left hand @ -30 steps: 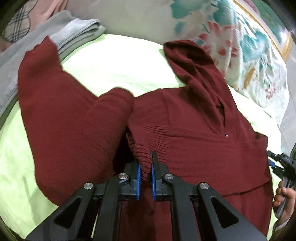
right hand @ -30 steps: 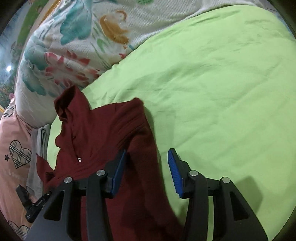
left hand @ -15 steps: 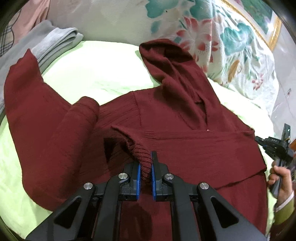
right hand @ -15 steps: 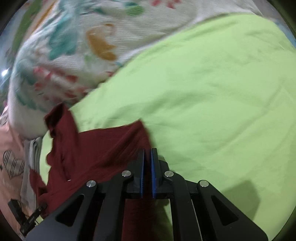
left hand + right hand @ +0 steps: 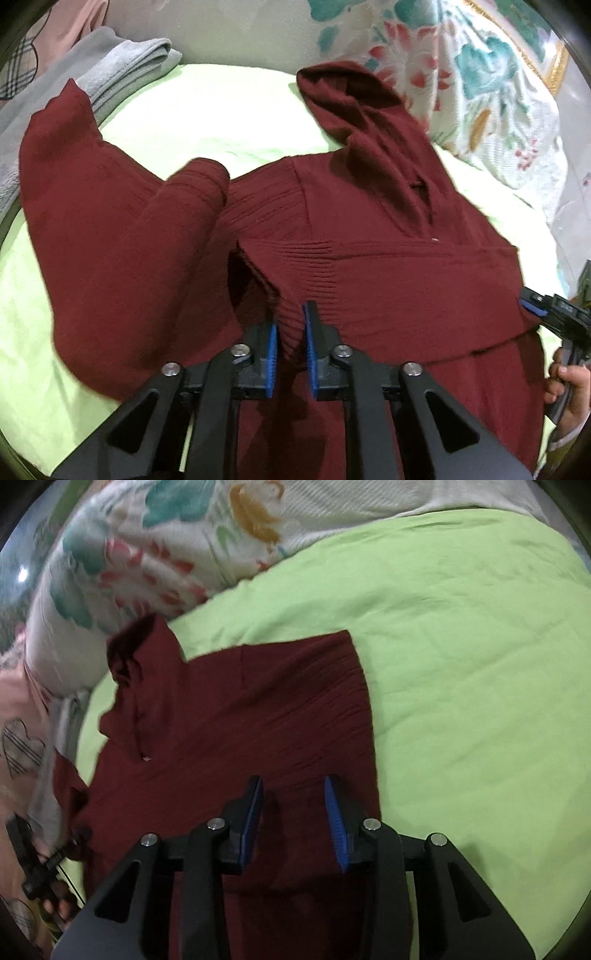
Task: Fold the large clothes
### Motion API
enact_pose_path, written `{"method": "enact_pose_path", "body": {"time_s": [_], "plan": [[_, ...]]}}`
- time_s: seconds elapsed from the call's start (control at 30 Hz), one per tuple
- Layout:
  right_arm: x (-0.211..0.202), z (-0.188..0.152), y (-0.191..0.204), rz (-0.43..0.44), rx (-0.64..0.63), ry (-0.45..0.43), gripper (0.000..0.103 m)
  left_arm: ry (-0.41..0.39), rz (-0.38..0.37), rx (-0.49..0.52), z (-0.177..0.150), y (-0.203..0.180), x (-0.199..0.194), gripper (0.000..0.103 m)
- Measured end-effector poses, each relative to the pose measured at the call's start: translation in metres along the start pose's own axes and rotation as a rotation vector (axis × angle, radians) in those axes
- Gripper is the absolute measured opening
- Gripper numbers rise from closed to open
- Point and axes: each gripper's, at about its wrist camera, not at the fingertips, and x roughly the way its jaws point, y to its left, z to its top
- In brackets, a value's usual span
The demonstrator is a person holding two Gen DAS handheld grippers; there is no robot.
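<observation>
Sleeve-folding step: left gripper (image 5: 290,345) clenches the sweater (image 5: 369,266) cuff; right gripper (image 5: 293,821) hovers released; next, lay the cuff flat.

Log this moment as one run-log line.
step: folding sleeve | left gripper: shut on sweater cuff | right gripper: open above sweater | surface: green sheet

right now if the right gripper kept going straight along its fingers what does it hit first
The open right gripper points at the dark red knitted hooded sweater, so it would meet that fabric first, near its right edge, with the lime green bedsheet beyond. How high it hovers is unclear.
</observation>
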Motion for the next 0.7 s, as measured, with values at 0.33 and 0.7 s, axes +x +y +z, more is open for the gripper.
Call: {"method": "enact_pose_path", "body": {"time_s": [0.33,0.7], "plan": [[-0.03,-0.053,0.061,0.164,-0.082,0.018,0.045,-0.079,0.161,-0.188,0.017,0.109,-0.05,0.051],[-0.028,-0.094,0.088,0.237,-0.077,0.1,0.046,-0.057,0.256,-0.385,0.08,0.222,-0.002,0.063]]}}
